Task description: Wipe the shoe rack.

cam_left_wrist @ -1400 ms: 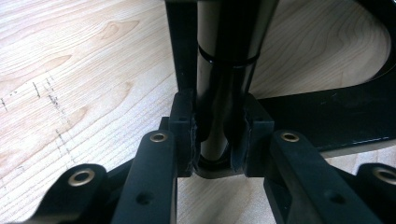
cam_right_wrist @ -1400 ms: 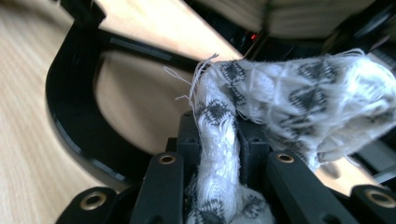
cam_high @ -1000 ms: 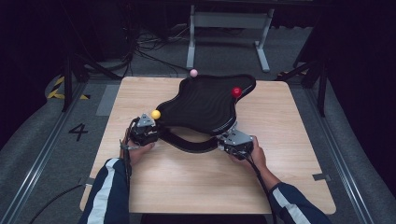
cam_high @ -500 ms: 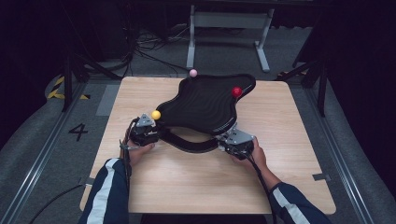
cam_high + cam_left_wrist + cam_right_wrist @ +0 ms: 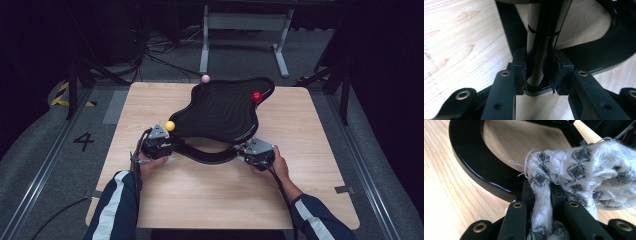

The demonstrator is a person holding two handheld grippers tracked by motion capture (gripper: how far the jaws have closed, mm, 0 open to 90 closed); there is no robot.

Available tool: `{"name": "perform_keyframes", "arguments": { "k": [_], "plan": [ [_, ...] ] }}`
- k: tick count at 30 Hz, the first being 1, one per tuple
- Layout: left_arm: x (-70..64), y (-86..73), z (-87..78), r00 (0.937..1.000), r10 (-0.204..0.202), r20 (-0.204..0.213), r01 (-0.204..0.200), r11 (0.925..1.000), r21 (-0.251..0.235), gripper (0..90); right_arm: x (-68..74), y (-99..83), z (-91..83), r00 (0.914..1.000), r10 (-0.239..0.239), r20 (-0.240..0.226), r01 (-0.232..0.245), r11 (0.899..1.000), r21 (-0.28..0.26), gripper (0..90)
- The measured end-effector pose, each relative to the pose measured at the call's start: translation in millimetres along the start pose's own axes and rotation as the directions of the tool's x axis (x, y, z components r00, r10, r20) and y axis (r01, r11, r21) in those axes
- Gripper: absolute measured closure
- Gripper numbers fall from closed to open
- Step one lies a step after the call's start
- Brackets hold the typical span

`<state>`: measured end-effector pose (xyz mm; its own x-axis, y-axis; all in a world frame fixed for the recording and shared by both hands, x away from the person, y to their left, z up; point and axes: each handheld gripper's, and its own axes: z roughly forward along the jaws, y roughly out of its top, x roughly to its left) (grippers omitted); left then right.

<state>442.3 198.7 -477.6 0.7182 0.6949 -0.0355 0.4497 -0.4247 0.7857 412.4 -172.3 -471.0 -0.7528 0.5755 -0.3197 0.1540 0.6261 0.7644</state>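
At the table's point(image 5: 150, 200) near left, the left gripper point(image 5: 159, 145) is clamped on a black post point(image 5: 541, 37), its pads point(image 5: 520, 72) pressed against both sides. The post belongs to the stand point(image 5: 207, 152), a black curved base under a wavy black tray point(image 5: 220, 112). A grip that low looks meant to steady the stand so it does not slide or tip. A yellow ball point(image 5: 170, 125) sits at the tray's near-left tip, just beyond this gripper. A pink ball point(image 5: 205, 78) tops the far tip, and a red ball point(image 5: 256, 96) sits at the far right. The tray spans the table's middle, tilted up toward the far right. At the near right, the right gripper point(image 5: 255, 152) is closed on a white-and-grey patterned cloth point(image 5: 579, 167), pinching a twisted strand between its jaws. The bunched cloth lies against the stand's curved base point(image 5: 474, 170), probably to wipe it while the other hand braces.
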Motion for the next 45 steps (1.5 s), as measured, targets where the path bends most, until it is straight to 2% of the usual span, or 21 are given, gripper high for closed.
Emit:
{"name": "perform_keyframes", "arguments": {
  "k": [1, 4, 5, 9, 12, 16, 18, 19, 21, 25, 26, 27, 30, 33, 37, 39, 40, 42, 43, 44, 45],
  "plan": [
    [-2.3, 0.0, 0.3, 0.9998, 0.019, -0.011, -0.019, 0.9998, -0.001, 68.6, -1.2, -0.7, -0.6, 1.0000, 0.003, -0.002, -0.003, 1.000, 0.000, 79.4],
    [-8.5, -0.8, -0.3, 0.9990, 0.040, -0.023, -0.040, 0.9992, 0.000, 69.0, -4.3, -2.2, -2.2, 0.9996, 0.022, -0.016, -0.022, 1.000, -0.005, 79.4],
    [-9.8, -1.3, -0.4, 0.9995, 0.026, -0.019, -0.026, 0.9997, -0.002, 69.6, -3.8, -1.8, -2.7, 0.9996, 0.023, -0.019, -0.023, 1.000, -0.005, 79.4],
    [-9.6, -1.4, -1.4, 0.9993, 0.028, -0.024, -0.028, 0.9996, -0.001, 72.9, 4.4, 4.6, -1.7, 0.9992, -0.010, -0.039, 0.009, 1.000, -0.026, 79.4],
    [-9.6, -1.6, -1.4, 0.9996, 0.024, -0.018, -0.024, 0.9997, -0.002, 73.2, 16.4, 13.1, 3.5, 0.9959, -0.015, -0.090, 0.011, 0.999, -0.041, 79.3],
    [-10.1, -2.1, -1.8, 0.9997, 0.019, -0.015, -0.019, 0.9998, -0.004, 73.2, 35.9, 20.8, 11.1, 0.9892, -0.101, -0.106, 0.099, 0.995, -0.031, 79.2],
    [-10.6, -2.4, -1.8, 0.9998, 0.013, -0.013, -0.013, 0.9999, -0.005, 73.2, 36.8, 22.2, 11.8, 0.9892, -0.102, -0.105, 0.099, 0.994, -0.037, 79.3],
    [-9.2, -2.0, -2.1, 0.9997, 0.022, -0.014, -0.022, 0.9998, -0.005, 73.2, 35.9, 21.6, 11.6, 0.9911, -0.089, -0.099, 0.085, 0.995, -0.042, 79.5],
    [-9.5, -2.2, -1.9, 0.9999, 0.012, -0.011, -0.012, 0.9999, -0.006, 73.3, 33.2, 19.8, 11.5, 0.9953, -0.072, -0.065, 0.069, 0.996, -0.047, 79.8],
    [-9.3, -2.2, -2.0, 0.9998, 0.016, -0.013, -0.016, 0.9999, -0.005, 73.3, 26.6, 16.9, 11.0, 0.9969, -0.078, -0.001, 0.078, 0.996, -0.032, 79.9],
    [-9.3, -2.2, -2.0, 0.9998, 0.016, -0.013, -0.016, 0.9999, -0.005, 73.4, 26.6, 16.9, 11.0, 0.9969, -0.078, -0.001, 0.078, 0.996, -0.032, 79.9],
    [-9.0, -2.2, -1.9, 0.9999, 0.015, -0.007, -0.015, 0.9999, -0.005, 73.3, 20.7, 14.3, 9.7, 0.9981, -0.059, 0.019, 0.060, 0.998, -0.023, 80.0],
    [-8.5, -2.2, -2.0, 0.9999, 0.015, -0.002, -0.015, 0.9999, -0.005, 73.3, 13.9, 10.9, 7.3, 0.9948, -0.064, 0.079, 0.064, 0.998, 0.000, 80.0],
    [-8.2, -2.1, -1.9, 0.9999, 0.012, 0.003, -0.012, 0.9999, -0.003, 73.2, 5.9, 5.5, 4.6, 0.9940, -0.031, 0.105, 0.031, 1.000, -0.001, 79.9],
    [-7.9, -2.1, -2.0, 0.9999, 0.010, 0.006, -0.010, 0.9999, -0.003, 73.2, 2.9, 4.2, -1.5, 0.9890, -0.043, 0.142, 0.043, 0.999, 0.004, 80.0],
    [-7.6, -2.1, -2.0, 0.9999, 0.012, 0.006, -0.012, 0.9999, -0.003, 73.2, 0.2, 5.3, -6.9, 0.9853, -0.037, 0.167, 0.040, 0.999, -0.014, 80.0],
    [-7.5, -2.2, -1.9, 0.9999, 0.010, 0.007, -0.010, 0.9999, -0.005, 73.1, -3.0, 7.8, -13.8, 0.9793, -0.034, 0.200, 0.042, 0.998, -0.039, 80.1],
    [-7.2, -2.0, -2.0, 0.9999, 0.010, 0.010, -0.010, 0.9999, -0.003, 73.1, -4.8, 9.0, -16.8, 0.9780, -0.027, 0.207, 0.037, 0.998, -0.049, 80.1],
    [-6.7, -1.8, -2.2, 0.9998, 0.017, 0.009, -0.017, 0.9999, -0.001, 73.1, -8.2, 10.8, -21.9, 0.9772, -0.003, 0.212, 0.019, 0.997, -0.071, 80.0],
    [-7.0, -2.2, -1.8, 0.9999, 0.004, 0.016, -0.004, 1.0000, -0.006, 73.1, -11.9, 12.6, -28.4, 0.9733, 0.023, 0.228, 0.000, 0.995, -0.099, 80.0],
    [-6.7, -2.3, -1.9, 0.9998, -0.001, 0.019, 0.001, 1.0000, -0.006, 72.9, -13.4, 13.4, -31.3, 0.9713, 0.028, 0.236, -0.002, 0.994, -0.111, 80.0]
  ]
}}
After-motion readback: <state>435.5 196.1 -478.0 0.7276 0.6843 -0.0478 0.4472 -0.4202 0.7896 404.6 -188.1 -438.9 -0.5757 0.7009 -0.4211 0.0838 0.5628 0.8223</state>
